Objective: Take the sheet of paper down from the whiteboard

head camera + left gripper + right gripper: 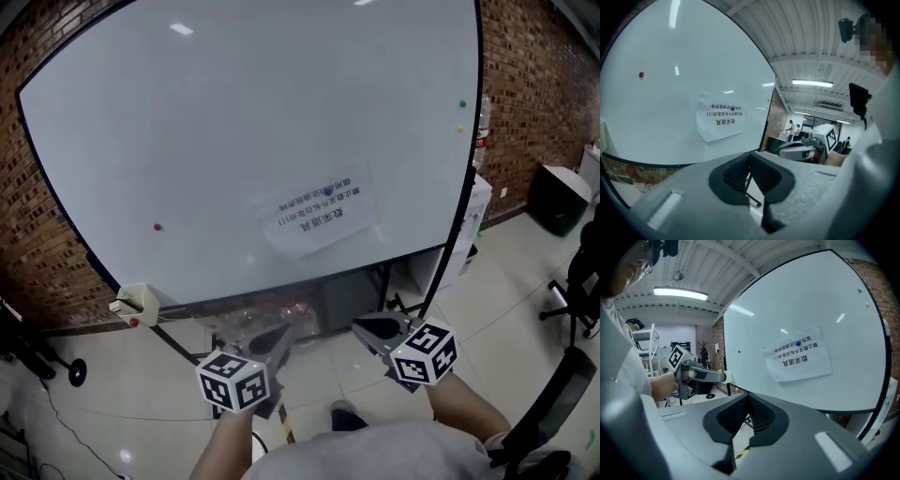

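Note:
A white sheet of paper [323, 217] with printed text hangs on the whiteboard [234, 122], pinned near its top edge by a blue magnet [328, 190]. Both grippers are held out in front of the board, below the sheet and clear of it. My left gripper [281, 336] is shut with nothing in it, and my right gripper [367, 328] is shut and empty too. In the left gripper view the paper [719, 123] lies up and to the left of the closed gripper [750, 159]. The right gripper view has the paper [800, 355] up and to the right of its closed gripper [749, 399].
Small magnets dot the board: red [157, 226], green [461, 104], yellow [459, 128]. An eraser holder [136, 302] sits at the board's lower left corner. The stand's legs [389, 281] are below the board. A black bin [558, 199] and a chair [574, 281] stand to the right, before brick walls.

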Demonstrator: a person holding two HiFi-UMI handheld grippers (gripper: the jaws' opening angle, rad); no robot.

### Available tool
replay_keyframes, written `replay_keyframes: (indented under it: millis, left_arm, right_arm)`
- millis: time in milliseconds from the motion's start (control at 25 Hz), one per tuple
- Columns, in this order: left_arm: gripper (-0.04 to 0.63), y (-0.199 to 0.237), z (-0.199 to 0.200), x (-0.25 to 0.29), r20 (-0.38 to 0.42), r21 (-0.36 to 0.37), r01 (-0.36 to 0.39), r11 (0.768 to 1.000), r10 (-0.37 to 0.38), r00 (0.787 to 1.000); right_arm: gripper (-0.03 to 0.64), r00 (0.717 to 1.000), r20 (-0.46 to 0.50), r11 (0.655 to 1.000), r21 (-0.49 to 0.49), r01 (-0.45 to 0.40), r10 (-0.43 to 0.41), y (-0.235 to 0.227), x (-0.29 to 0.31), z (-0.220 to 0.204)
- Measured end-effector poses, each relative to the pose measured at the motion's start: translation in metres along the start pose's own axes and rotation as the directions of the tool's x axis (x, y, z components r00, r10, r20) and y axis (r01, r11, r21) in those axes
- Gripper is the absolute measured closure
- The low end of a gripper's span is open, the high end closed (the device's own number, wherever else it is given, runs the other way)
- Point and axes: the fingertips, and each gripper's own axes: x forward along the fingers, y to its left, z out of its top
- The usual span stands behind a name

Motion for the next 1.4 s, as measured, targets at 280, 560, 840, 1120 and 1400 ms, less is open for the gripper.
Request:
replay_keyframes:
  millis: [280,560,840,1120,1400]
  left_arm:
    - [0.594,0.047,0.036,0.046,0.024,0.010,-0.018,1.000,0.017,1.000]
    - [0.594,0.086,0.083,0.099,0.037,0.030,-0.037,0.999,0.036,0.999]
    - [0.594,0.096,0.114,0.112,0.056,0.086,-0.020,0.996,0.016,0.998]
    - [0.594,0.108,0.120,0.110,0.024,0.100,0.011,0.995,-0.014,1.000]
    - [0.594,0.124,0.118,0.106,0.005,0.086,0.012,0.996,-0.012,1.000]
  right_arm:
    - [0.618,0.999,0.028,0.996,-0.082,0.021,-0.019,-0.063,0.042,0.041]
    - [0.618,0.999,0.034,0.995,-0.094,-0.012,0.015,-0.116,0.079,0.074]
    - [0.618,0.997,0.068,0.989,-0.144,0.032,-0.023,-0.138,0.090,0.106]
    - [0.618,0.989,0.088,0.970,-0.205,0.134,-0.118,-0.146,0.103,0.124]
    - [0.618,0.947,0.165,0.902,-0.297,0.314,-0.275,-0.174,0.110,0.157]
